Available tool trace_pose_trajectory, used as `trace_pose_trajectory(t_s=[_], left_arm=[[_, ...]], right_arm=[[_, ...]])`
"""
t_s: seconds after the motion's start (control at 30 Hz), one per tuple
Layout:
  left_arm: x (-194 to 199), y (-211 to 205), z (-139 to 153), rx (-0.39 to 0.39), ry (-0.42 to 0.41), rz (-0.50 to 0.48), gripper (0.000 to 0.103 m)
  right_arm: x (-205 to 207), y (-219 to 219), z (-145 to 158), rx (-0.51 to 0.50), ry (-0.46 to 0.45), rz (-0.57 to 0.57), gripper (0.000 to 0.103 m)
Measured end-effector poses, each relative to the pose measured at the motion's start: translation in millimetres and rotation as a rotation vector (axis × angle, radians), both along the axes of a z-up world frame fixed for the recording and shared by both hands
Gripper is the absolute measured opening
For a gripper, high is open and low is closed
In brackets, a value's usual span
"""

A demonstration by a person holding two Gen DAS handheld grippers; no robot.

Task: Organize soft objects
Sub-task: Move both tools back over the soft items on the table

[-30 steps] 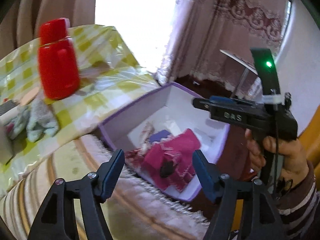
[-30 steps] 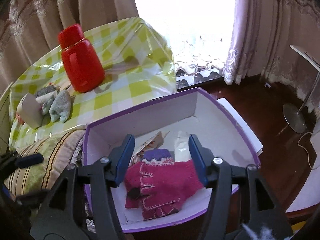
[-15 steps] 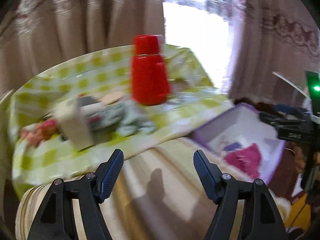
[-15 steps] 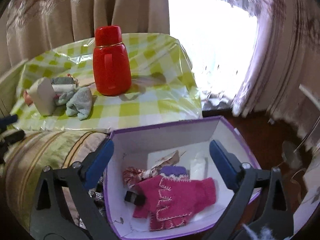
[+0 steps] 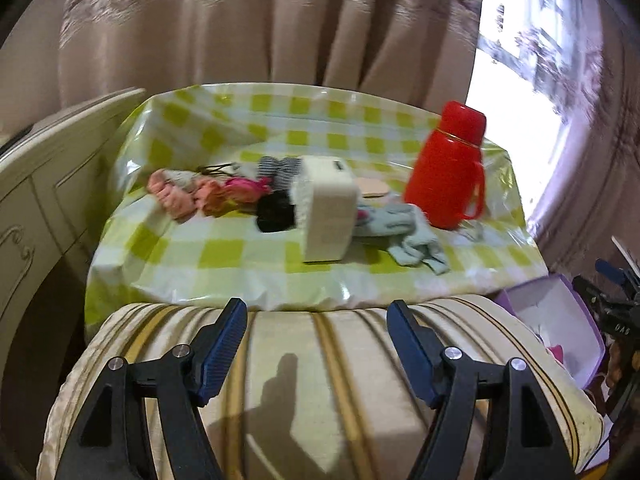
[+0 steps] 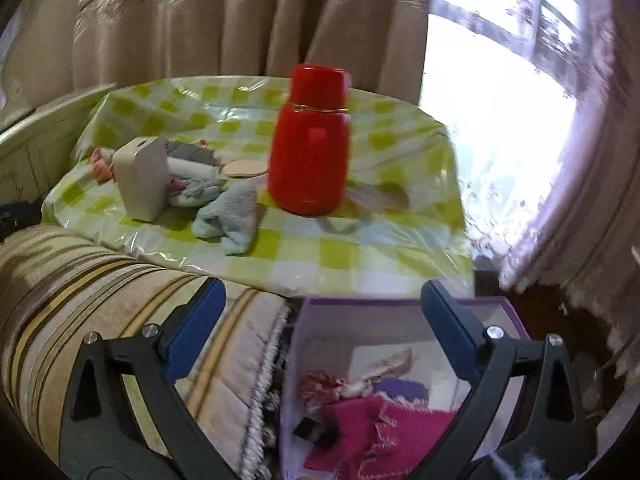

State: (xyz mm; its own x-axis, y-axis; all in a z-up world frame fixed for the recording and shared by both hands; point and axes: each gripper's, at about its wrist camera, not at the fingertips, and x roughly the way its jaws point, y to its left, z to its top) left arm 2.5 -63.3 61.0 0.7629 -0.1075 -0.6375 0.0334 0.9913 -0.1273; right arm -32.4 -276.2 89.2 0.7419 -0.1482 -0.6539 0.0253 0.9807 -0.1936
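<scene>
A pale blue knitted sock [image 6: 230, 216] lies crumpled on the green-checked plastic-covered counter [image 6: 320, 256], ahead of both pairs of fingers, just beside a cream rectangular box [image 6: 142, 178] and near a red plastic flask [image 6: 310, 148]; pink and peach socks [image 5: 188, 196] lie beyond the box; a magenta knitted garment [image 6: 384, 428] sits in the purple-rimmed white box [image 6: 400, 302] beneath the right gripper [image 6: 320, 330], fingers spread wide and empty; the left gripper [image 5: 318, 344] hovers over a striped cushion [image 5: 320, 380], fingers apart, empty.

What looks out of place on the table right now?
The cream box lies tipped among the soft things, its near end across the light blue socks. The red flask stands upright beside them, the only hard container in the pile.
</scene>
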Motion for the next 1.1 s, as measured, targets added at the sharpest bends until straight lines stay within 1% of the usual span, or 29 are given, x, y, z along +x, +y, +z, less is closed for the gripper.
trace_pose_trajectory(t_s=[0.1,0.2,0.3,0.4,0.47,0.63,0.83,1.1], left_arm=[[1,14,-2,-0.006,0.007,0.037,0.073],[7,29,-6,-0.042,0.021,0.070,0.073],[12,40,-8,-0.077,0.034,0.091,0.073],[18,48,-9,-0.081,0.041,0.110,0.073],[24,55,-11,-0.099,0.051,0.122,0.073],[40,70,-14,-0.145,0.072,0.150,0.073],[55,85,-17,-0.183,0.092,0.177,0.073],[89,109,-23,-0.217,0.123,0.221,0.073]], right_arm=[[13,19,-6,-0.047,0.017,0.053,0.099],[28,35,-11,-0.065,0.037,0.100,0.099],[48,45,-15,-0.039,0.064,0.138,0.099],[71,53,-25,-0.002,0.119,0.152,0.099],[88,57,-35,0.037,0.163,0.165,0.099],[128,65,-60,0.123,0.263,0.149,0.099],[165,79,-85,0.101,0.345,0.144,0.099],[198,82,-105,0.102,0.388,0.115,0.099]])
